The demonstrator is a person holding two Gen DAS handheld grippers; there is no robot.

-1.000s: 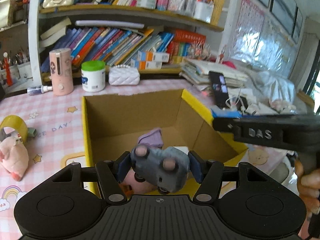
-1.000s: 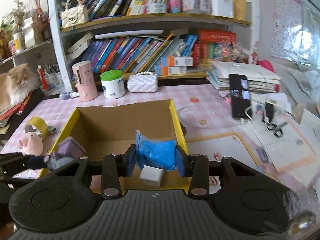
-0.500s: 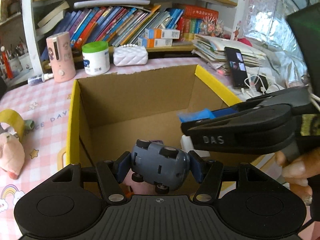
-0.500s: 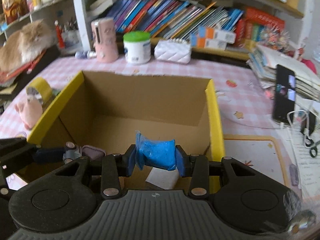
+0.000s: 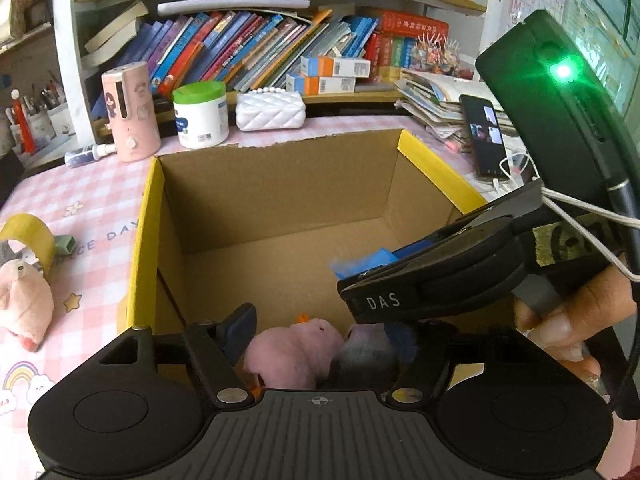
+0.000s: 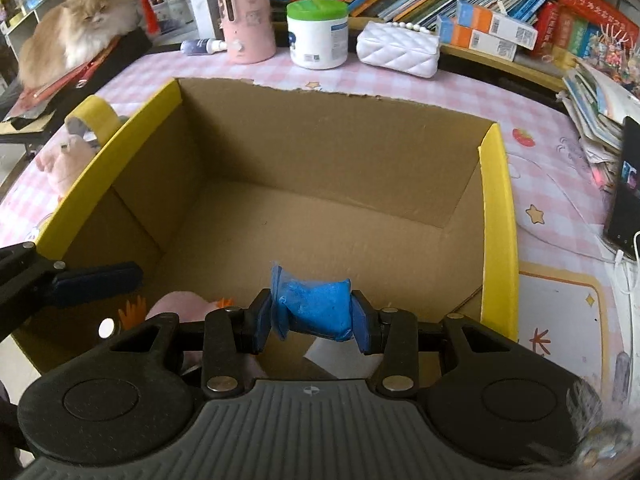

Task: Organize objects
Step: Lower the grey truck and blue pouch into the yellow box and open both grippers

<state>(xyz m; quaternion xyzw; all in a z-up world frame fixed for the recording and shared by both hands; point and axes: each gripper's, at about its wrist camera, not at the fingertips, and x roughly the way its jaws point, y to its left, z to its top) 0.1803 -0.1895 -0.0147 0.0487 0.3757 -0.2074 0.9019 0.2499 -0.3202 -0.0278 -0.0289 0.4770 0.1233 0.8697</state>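
Note:
An open cardboard box (image 5: 148, 216) with yellow rims fills both views. My left gripper (image 5: 320, 334) hangs inside its near end and its jaws are opening. A grey toy car (image 5: 364, 356) lies low beside the right finger, no longer pinched, next to a pink plush (image 5: 288, 356) on the box floor. My right gripper (image 6: 312, 314) is shut on a blue bag (image 6: 316, 308) above the box (image 6: 496, 208) floor. It crosses the left wrist view, held by a hand (image 5: 568, 320). A white item (image 6: 320, 356) lies under the bag.
On the pink checked table left of the box lie a pink plush pig (image 5: 24, 312) and a yellow tape roll (image 5: 32, 236). Behind it stand a pink cylinder (image 5: 130, 112), a green-lidded jar (image 5: 200, 116) and a white purse (image 5: 270, 110). A phone (image 5: 484, 136) lies right; a cat (image 6: 76, 24) rests far left.
My left jaws have spread and the grey car has slipped down from between them. My right gripper has come lower and further over the box with the blue bag.

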